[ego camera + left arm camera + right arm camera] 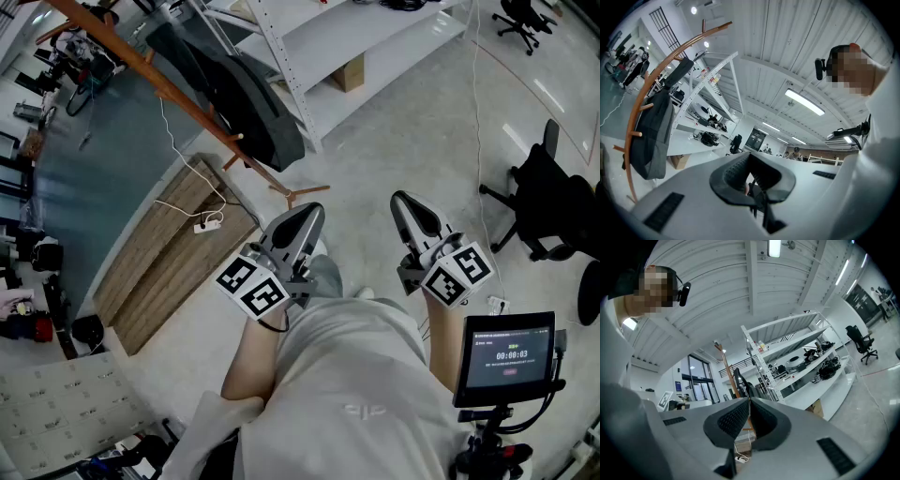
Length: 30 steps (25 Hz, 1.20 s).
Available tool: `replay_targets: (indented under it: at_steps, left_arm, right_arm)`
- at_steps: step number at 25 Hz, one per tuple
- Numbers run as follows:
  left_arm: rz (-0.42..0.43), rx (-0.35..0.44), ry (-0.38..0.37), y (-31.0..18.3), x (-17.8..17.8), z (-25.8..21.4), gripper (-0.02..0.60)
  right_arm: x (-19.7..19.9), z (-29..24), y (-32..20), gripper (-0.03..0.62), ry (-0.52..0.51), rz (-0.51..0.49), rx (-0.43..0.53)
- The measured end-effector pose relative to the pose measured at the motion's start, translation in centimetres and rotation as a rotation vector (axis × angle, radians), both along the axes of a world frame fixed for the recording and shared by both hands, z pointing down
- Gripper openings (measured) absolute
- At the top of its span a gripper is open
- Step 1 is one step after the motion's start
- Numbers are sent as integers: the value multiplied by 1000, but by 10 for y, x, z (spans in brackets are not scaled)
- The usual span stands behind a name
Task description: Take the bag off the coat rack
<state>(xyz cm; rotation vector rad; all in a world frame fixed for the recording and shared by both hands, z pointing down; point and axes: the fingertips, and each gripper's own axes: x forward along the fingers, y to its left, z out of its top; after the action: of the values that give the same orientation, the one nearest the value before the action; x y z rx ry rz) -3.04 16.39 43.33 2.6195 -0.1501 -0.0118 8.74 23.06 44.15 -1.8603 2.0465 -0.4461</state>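
Head view: the white metal shelving unit (375, 56) fills the top of frame, at the back. In front of it the orange-brown curved wooden coat rack (178, 98) slants from upper left down to its feet on the pale floor (394, 141). The dark grey soft fabric bag (248, 108) hangs on that rack's shelving side, on an upper peg, not yet lifted off.

Our two tools sit low in frame, close to the body and well apart from the bag. Left gripper (307, 217): jaws pressed together, nothing between them. Right gripper (408, 208): same, closed and empty.

Key geometry:
- The bag lies ahead of and to the left of both grippers, and above them. The left gripper view shows it hanging upward along the pole.
- Its long axis follows the pole, strap end at the top and body drooping down.
- The left gripper is the nearer one. The right would have to cross over.

Our read: the reach hasn't started. We'd lead with the left, open it on the way, and go for the strap near the peg. The lift then has to go up and clear of the peg tip before pulling away, or the strap could snag and tip the rack.
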Motion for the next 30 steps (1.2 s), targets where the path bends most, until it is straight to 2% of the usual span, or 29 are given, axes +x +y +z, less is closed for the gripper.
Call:
replay_targets:
  at_steps: [6, 8, 13, 16, 19, 24, 28, 30]
  left_arm:
    - [-7, -9, 16, -1, -2, 4, 6]
    - [-13, -9, 23, -15, 1, 6, 6]
    - [-36, -10, 46, -119, 6, 7, 6]
    - [-60, 24, 69, -166, 0, 2, 6]
    - [-106, 68, 50, -219, -16, -8, 6]
    - [-146, 115, 64, -278, -55, -50, 8]
    - [-176, 154, 46, -328, -59, -19, 8]
    - [-196, 144, 55, -344, -60, -15, 11]
  right_arm:
    - [-4, 2, 2, 17, 5, -7, -3]
    - [-3, 5, -11, 17, 11, -18, -9]
    - [8, 7, -121, 17, 13, -53, -33]
    - [9, 7, -168, 17, 12, -81, -27]
    - [1, 3, -224, 17, 1, -119, -21]
    - [-36, -38, -308, 18, 14, -212, 4]
    - [-38, -5, -373, 18, 17, -283, 33]
    - [-33, 1, -391, 18, 18, -299, 36]
